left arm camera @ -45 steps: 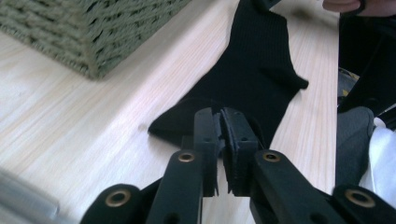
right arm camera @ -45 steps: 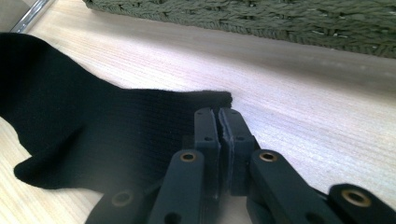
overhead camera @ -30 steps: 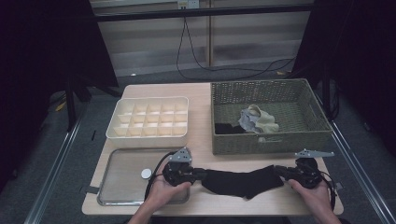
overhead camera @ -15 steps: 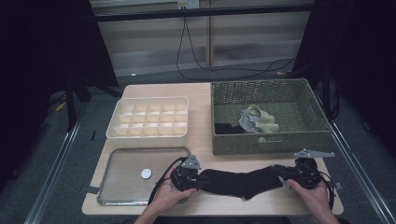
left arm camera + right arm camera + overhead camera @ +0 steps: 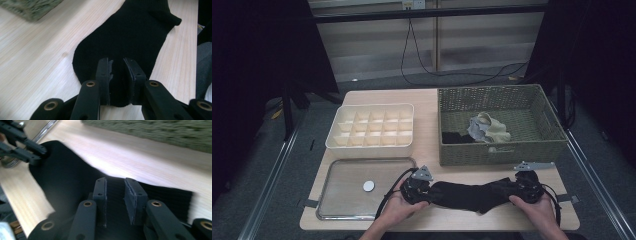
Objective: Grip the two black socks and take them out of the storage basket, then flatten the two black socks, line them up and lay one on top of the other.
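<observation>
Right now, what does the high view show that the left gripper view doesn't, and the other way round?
High view: the cream compartment box, the metal tray with a white disc on it, and pale cloths lying inside the wicker basket.
Left gripper view: the left gripper seen close, its jaws pinching a raised fold at one end of the black sock.
Shared: the sock lying on the wooden table, the left gripper at its end, and the basket beyond it.
</observation>
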A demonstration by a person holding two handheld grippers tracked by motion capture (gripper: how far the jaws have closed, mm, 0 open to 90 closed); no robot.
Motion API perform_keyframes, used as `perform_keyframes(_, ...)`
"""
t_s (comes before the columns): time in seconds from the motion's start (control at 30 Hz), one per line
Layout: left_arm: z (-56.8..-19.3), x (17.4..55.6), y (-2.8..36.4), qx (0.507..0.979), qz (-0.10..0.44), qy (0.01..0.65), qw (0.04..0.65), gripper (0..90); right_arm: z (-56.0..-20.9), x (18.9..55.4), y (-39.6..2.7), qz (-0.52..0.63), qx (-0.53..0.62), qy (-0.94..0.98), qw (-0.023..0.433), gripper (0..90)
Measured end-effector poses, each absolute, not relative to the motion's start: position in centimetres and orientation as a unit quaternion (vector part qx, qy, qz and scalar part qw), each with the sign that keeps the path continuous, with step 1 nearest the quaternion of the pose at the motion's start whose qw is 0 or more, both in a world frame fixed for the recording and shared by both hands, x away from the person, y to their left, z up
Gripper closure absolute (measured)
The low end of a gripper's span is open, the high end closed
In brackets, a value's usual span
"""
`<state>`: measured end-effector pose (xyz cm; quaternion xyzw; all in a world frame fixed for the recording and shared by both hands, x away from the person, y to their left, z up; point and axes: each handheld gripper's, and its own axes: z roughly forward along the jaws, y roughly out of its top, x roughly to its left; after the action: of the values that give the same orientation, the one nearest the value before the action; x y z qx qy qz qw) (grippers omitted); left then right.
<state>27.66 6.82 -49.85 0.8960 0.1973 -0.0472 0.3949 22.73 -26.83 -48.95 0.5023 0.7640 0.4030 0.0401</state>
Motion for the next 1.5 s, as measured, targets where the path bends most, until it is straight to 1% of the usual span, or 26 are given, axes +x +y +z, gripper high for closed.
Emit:
perform_keyframes(0.07,-49.7,27.5,6.6,0.903,-0.048,0.187,0.385,74.9,-49.0,22.7,-26.4,0.405,0.493,0.769,0.035,70.7)
perform_keyframes(0.23,-49.7,27.1,6.3,0.903,-0.044,0.191,0.383,74.9,-49.0,22.8,-25.9,0.411,0.481,0.774,0.026,71.4)
perform_keyframes(0.33,-49.9,27.0,6.3,0.895,-0.061,0.193,0.397,74.8,-48.9,22.8,-25.9,0.417,0.476,0.774,0.025,70.4)
perform_keyframes(0.37,-49.8,27.0,6.4,0.898,-0.065,0.190,0.392,74.7,-48.8,22.8,-25.9,0.419,0.473,0.774,0.025,69.5)
perform_keyframes(0.43,-49.7,26.8,6.6,0.900,-0.058,0.193,0.387,73.2,-48.7,22.8,-25.9,0.421,0.473,0.773,0.025,67.7)
perform_keyframes(0.5,-49.7,26.8,6.6,0.898,-0.063,0.193,0.391,71.2,-48.7,22.8,-26.0,0.427,0.472,0.771,0.027,66.2)
perform_keyframes(0.53,-49.4,26.6,6.9,0.895,-0.048,0.181,0.404,71.3,-48.6,22.9,-26.0,0.429,0.470,0.770,0.027,65.2)
perform_keyframes(0.57,-49.2,26.6,7.0,0.892,-0.046,0.190,0.409,71.1,-48.5,22.9,-26.0,0.430,0.467,0.772,0.029,65.2)
perform_keyframes(0.6,-49.1,26.7,7.1,0.889,-0.055,0.188,0.414,69.4,-48.5,22.9,-25.9,0.430,0.462,0.775,0.032,64.5)
perform_keyframes(0.7,-49.1,27.0,7.6,0.886,-0.052,0.198,0.416,65.7,-48.3,23.0,-25.7,0.433,0.456,0.776,0.036,60.8)
perform_keyframes(0.77,-49.0,27.2,7.8,0.883,-0.051,0.203,0.420,61.7,-48.1,23.1,-25.6,0.436,0.456,0.775,0.041,57.7)
perform_keyframes(0.8,-49.0,27.3,7.9,0.877,-0.054,0.205,0.430,60.9,-48.0,23.2,-25.6,0.439,0.455,0.774,0.043,56.5)
perform_keyframes(0.83,-48.8,27.5,8.1,0.881,-0.052,0.206,0.423,59.8,-47.9,23.3,-25.6,0.440,0.455,0.773,0.041,55.5)
perform_keyframes(0.93,-48.8,27.8,8.6,0.874,-0.055,0.219,0.431,53.4,-47.7,23.5,-25.5,0.438,0.457,0.773,0.046,53.3)
perform_keyframes(1.1,-48.2,27.8,9.3,0.873,-0.044,0.231,0.428,46.8,-47.1,23.6,-25.0,0.438,0.447,0.778,0.051,51.7)
perform_keyframes(1.23,-47.7,27.6,10.5,0.865,-0.036,0.247,0.435,41.8,-46.4,23.8,-25.1,0.451,0.439,0.776,0.055,52.8)
perform_keyframes(1.33,-47.4,27.6,11.2,0.860,-0.030,0.259,0.439,38.3,-46.0,24.1,-25.1,0.458,0.437,0.772,0.049,52.4)
perform_keyframes(1.43,-47.7,27.2,11.6,0.863,-0.029,0.258,0.434,38.4,-45.4,24.2,-25.2,0.467,0.445,0.762,0.054,51.8)
perform_keyframes(1.5,-48.0,26.9,11.9,0.872,-0.023,0.252,0.418,39.0,-44.9,24.5,-25.3,0.468,0.444,0.762,0.053,53.7)
